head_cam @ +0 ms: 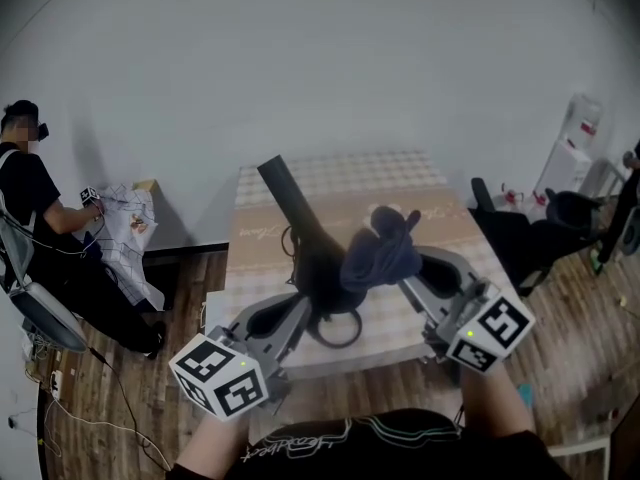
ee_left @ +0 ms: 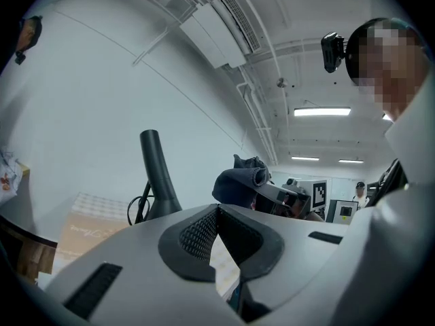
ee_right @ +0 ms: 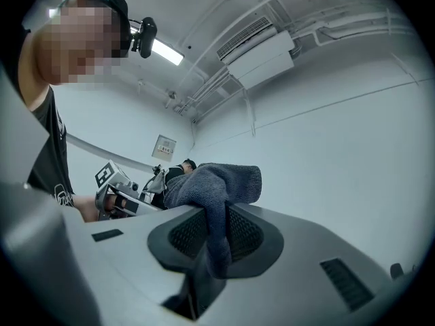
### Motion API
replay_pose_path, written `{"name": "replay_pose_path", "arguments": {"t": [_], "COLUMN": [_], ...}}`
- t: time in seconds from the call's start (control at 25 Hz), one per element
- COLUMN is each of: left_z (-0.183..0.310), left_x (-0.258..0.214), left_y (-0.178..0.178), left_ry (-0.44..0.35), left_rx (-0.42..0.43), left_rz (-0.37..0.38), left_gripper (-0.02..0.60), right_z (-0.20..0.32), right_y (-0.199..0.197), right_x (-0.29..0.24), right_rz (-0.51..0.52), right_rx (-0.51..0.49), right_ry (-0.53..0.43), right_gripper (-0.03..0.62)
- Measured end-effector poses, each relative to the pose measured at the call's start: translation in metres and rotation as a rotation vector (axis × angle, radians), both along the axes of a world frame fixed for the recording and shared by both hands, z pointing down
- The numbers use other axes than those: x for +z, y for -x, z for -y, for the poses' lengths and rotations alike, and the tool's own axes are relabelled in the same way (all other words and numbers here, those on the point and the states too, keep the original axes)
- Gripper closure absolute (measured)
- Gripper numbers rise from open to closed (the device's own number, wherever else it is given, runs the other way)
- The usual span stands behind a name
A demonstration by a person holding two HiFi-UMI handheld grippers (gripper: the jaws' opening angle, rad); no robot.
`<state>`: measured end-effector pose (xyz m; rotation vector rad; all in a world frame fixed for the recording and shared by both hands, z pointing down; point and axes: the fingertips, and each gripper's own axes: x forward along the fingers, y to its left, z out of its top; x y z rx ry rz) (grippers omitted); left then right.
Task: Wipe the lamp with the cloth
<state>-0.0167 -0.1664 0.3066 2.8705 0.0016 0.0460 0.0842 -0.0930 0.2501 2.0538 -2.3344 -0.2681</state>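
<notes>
A black lamp [head_cam: 300,220] stands on the table [head_cam: 400,183], its stem leaning up and to the left from a ring-shaped base [head_cam: 340,330]. My right gripper [head_cam: 405,268] is shut on a dark blue-grey cloth [head_cam: 383,250], bunched above the jaws and held in the air just right of the stem. In the right gripper view the cloth [ee_right: 214,185] hangs down between the pads of my right gripper [ee_right: 217,212]. My left gripper [head_cam: 305,303] sits low beside the stem. Its jaws [ee_left: 217,209] meet with nothing between them, and the lamp [ee_left: 158,175] rises to their left.
The table carries a checked beige cover. A seated person [head_cam: 40,218] handles a patterned sheet [head_cam: 130,228] at the far left. A black chair [head_cam: 520,240] and a water dispenser [head_cam: 572,153] stand at the right. Cables lie on the wooden floor [head_cam: 90,408].
</notes>
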Motion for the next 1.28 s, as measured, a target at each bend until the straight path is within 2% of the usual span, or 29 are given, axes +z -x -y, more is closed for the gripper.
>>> {"name": "replay_pose_path", "arguments": {"t": [0.16,0.6,1.0,1.28], "left_z": [0.010,0.051,0.090,0.123], "left_x": [-0.010,-0.022,-0.019,-0.005], "left_y": [0.003,0.020,0.037,0.049], "left_ry": [0.001,-0.029,-0.040,-0.016], "left_rx": [0.023,0.133,0.247,0.287], "left_rz": [-0.027,-0.027,-0.028,-0.018], "left_gripper": [0.581,0.581,0.581,0.581], "right_z": [0.006,0.044,0.095,0.132], "right_y": [0.006,0.027,0.050,0.065], "right_x": [-0.015,-0.041,-0.065,-0.071], "right_rz": [-0.032,-0.083,-0.239,-0.355], "right_rx": [0.029,0.173,0.350,0.448], "right_ry": [-0.011,-0.058,-0.074,-0.074], "right_gripper": [0.537,0.537,0.537,0.537]}}
